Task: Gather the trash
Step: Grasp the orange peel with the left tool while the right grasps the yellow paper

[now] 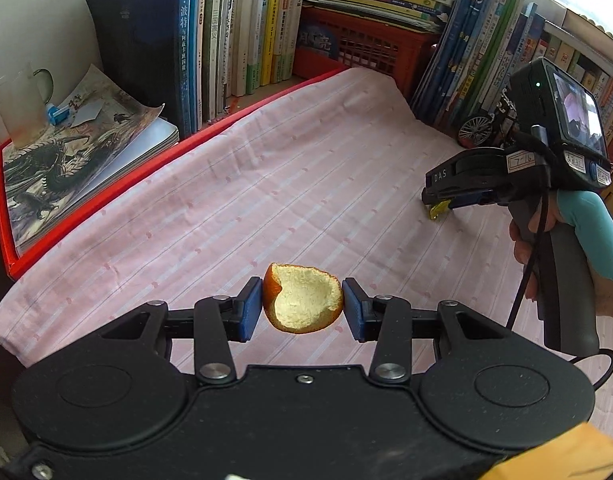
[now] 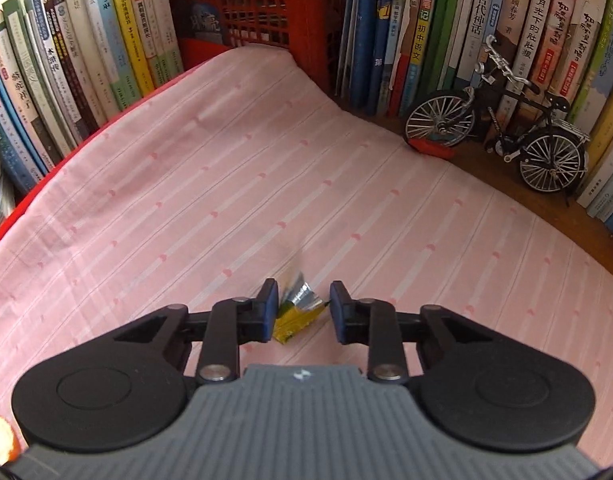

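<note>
Pink striped cloth (image 2: 234, 184) covers the bench, books ranked along its far edge, a model bicycle (image 2: 502, 120) off to the right.

Left tongs (image 1: 302, 307): clenched on a piece of orange peel (image 1: 302, 300), blue pads pressing either side, pith facing the camera. The peel looks lifted clear of the cloth, though its underside is hard to read.

Right tongs (image 2: 301, 311): lowered to the cloth around a crumpled yellow-and-silver wrapper (image 2: 296, 312). The left pad touches the wrapper; the right pad stands just apart from it. Not yet a grip. In the left view the wrapper pokes out beneath the right tongs.

Step in hand, as I judge it: picking up the wrapper. To do it well:
- keep the tips low to the cloth so the thin foil cannot slip under a pad;
- close until both pads bite, then lift straight;
- avoid pinching a fold of cloth with it;
- hold the peel steady meanwhile.

No bin in sight.
</note>
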